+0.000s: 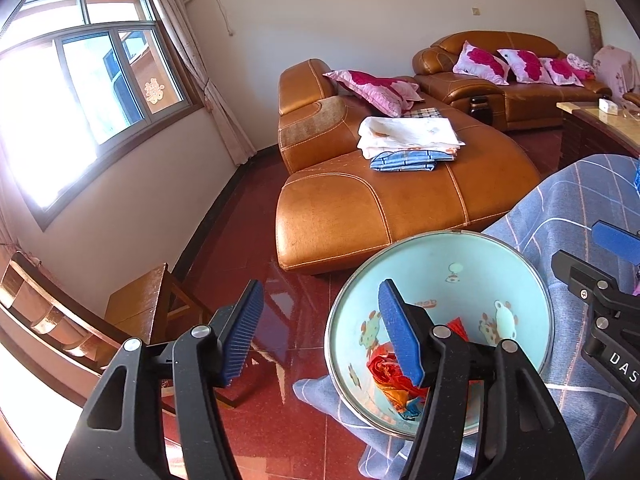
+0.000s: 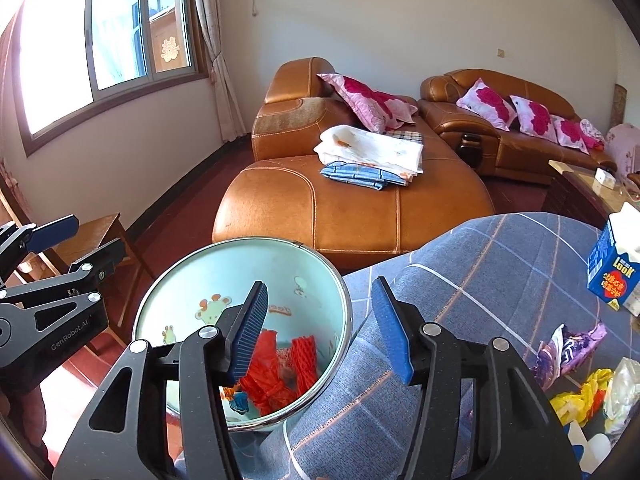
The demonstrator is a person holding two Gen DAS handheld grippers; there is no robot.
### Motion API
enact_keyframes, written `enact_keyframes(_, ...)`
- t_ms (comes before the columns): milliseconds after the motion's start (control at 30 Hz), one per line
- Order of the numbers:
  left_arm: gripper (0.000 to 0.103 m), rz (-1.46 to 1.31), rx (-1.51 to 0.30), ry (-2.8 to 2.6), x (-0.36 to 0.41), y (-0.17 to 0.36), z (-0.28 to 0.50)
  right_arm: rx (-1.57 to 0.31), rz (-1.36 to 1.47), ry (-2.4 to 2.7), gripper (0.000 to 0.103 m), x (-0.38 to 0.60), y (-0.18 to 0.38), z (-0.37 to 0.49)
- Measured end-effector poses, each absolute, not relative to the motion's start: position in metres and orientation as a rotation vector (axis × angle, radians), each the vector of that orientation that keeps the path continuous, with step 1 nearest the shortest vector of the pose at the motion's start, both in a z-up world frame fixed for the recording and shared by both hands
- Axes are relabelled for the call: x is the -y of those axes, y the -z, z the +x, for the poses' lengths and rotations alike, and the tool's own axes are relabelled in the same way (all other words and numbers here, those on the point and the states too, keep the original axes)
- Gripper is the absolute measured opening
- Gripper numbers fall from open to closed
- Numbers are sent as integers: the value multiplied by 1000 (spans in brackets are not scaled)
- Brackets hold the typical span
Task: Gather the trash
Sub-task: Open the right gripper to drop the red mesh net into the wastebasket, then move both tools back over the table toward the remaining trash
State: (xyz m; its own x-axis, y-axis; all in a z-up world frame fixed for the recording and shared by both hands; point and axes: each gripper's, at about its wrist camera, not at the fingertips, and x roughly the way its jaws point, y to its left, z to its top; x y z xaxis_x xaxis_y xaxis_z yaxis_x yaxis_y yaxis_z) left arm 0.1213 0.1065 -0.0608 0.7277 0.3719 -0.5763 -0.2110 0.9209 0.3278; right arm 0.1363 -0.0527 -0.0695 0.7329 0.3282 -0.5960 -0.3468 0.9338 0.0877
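both claws apart, empty, over the bin
left gripper (image 1: 320,334) and right gripper (image 2: 320,330) gape above the trash bin (image 2: 320,276) holding red wrappers (image 2: 276,376), lower centre.

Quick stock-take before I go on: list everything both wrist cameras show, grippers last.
bin: one, pale blue, beside the checked cloth
red trash: several pieces, red-orange, inside bin
checked cloth: one, blue-grey, right foreground
milk carton: one, blue-white, on cloth
purple wrapper: one, on cloth
yellow bag: one, on cloth
sofa: orange-brown leather, behind bin
folded linens: stack, white and blue, on sofa
pillows: four visible, pink floral, sofa
left gripper: open, empty
right gripper: open, empty
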Motion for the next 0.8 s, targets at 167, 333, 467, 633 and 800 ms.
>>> enact_keyframes(167, 60, 246, -682, -313, -104, 60, 119, -641, -43, -343, 56, 57, 62, 129)
enact_keyframes(333, 67, 240, -674, -290, -100, 57, 115, -611, -49, -318, 57, 62, 49, 115)
enact_keyframes(467, 68, 240, -668, -252, -88, 55, 112, -585, -46, -287, 58, 72, 38, 102)
enact_keyframes(633, 69, 257, -668, -181, -63, 57, 105, -554, -30, -225, 58, 97, 28, 78)
enact_keyframes(800, 73, 273, -666, -72, -28, 62, 93, -548, 5, -148, 61, 133, 26, 57)
